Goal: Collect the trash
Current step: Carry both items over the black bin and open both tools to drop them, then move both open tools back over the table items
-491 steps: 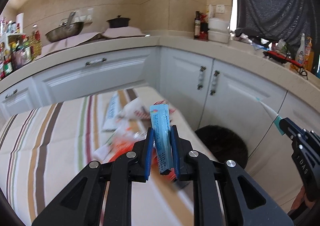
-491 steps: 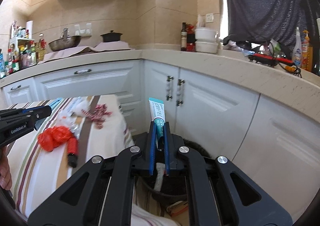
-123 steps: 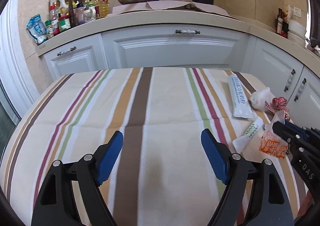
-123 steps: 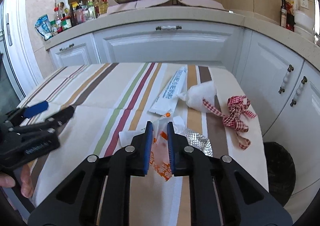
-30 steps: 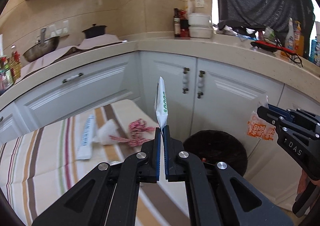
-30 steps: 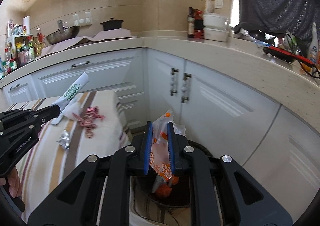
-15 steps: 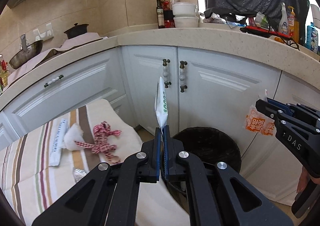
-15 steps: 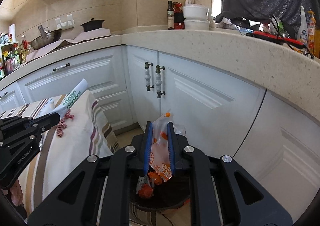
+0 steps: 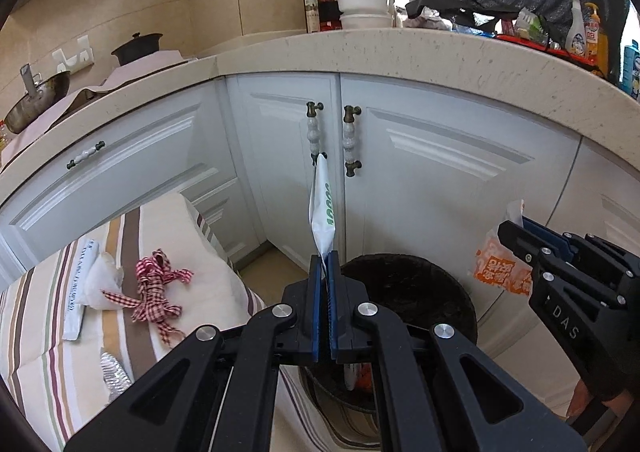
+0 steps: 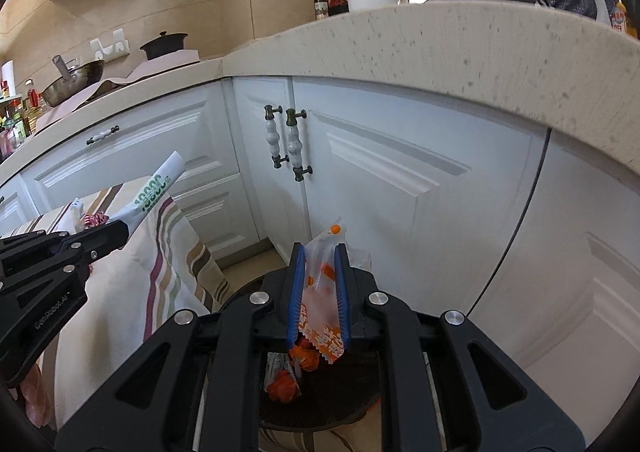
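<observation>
My left gripper (image 9: 325, 272) is shut on a white sachet with green print (image 9: 322, 212), held upright over the near rim of the dark round trash bin (image 9: 416, 292). It also shows in the right wrist view (image 10: 158, 182). My right gripper (image 10: 319, 264) is shut on a clear wrapper with orange print (image 10: 320, 308), directly above the bin (image 10: 320, 408), which holds orange and white trash. The same wrapper shows in the left wrist view (image 9: 500, 264), right of the bin.
The striped table (image 9: 48, 352) at left holds a red checked ribbon (image 9: 154, 288), a white wad (image 9: 98, 284), a long white packet (image 9: 78, 288) and a foil scrap (image 9: 114, 372). White cabinet doors (image 9: 420, 172) stand close behind the bin.
Both grippers have moved closer to the bin and the cabinets, lower than before. Each still holds its piece of trash.
</observation>
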The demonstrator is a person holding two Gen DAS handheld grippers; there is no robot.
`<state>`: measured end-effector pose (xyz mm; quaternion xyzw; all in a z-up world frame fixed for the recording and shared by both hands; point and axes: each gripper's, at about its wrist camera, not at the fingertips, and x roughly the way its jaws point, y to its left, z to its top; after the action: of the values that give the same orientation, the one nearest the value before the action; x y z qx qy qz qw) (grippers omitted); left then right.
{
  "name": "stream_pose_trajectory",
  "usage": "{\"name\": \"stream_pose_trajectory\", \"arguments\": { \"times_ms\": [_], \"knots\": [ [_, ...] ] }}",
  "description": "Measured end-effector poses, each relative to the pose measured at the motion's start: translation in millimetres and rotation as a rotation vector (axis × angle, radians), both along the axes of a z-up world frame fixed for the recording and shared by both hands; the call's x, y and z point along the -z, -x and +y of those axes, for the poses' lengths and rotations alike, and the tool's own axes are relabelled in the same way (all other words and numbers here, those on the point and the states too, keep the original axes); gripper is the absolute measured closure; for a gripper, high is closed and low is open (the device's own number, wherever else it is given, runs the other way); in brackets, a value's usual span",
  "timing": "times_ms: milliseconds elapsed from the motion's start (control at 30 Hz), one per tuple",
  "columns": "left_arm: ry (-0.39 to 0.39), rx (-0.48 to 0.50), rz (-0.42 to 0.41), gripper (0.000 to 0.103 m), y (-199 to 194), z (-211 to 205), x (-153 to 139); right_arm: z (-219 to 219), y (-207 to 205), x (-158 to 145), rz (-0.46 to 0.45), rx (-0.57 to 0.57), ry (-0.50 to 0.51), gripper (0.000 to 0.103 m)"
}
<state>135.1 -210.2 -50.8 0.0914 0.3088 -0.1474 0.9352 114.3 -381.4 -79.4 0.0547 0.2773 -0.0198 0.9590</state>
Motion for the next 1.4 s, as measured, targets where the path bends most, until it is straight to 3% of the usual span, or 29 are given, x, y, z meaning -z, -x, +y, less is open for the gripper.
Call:
{"name": "stream_pose_trajectory", "arguments": {
  "times_ms": [233,300,333,467,767,1067,1400],
  "knots": [
    [-0.019,-0.007,0.023,0.099,-13,-12,7,-5,-16,11,0.012,0.008,-0.009,0.087],
    [-0.021,-0.006,0.036,0.099,-17,-15,8,-7,-21,14,0.013,0.015,-0.012,0.082],
    [-0.024,-0.004,0.044,0.097,-19,-16,9,-8,-22,15,0.010,0.017,-0.016,0.078],
    [-0.027,-0.003,0.065,0.072,-25,-18,11,-11,-27,19,0.017,0.026,-0.022,0.078],
    [0.006,-0.023,0.047,0.066,-20,-5,1,-10,-19,16,0.013,0.038,-0.026,0.071],
    [0.015,-0.077,0.008,0.055,-8,34,-14,13,-10,1,-0.006,0.001,-0.041,0.069],
    [-0.003,-0.224,-0.036,0.047,10,112,-27,72,-4,-20,-0.026,-0.123,-0.058,0.069]
  ]
}}
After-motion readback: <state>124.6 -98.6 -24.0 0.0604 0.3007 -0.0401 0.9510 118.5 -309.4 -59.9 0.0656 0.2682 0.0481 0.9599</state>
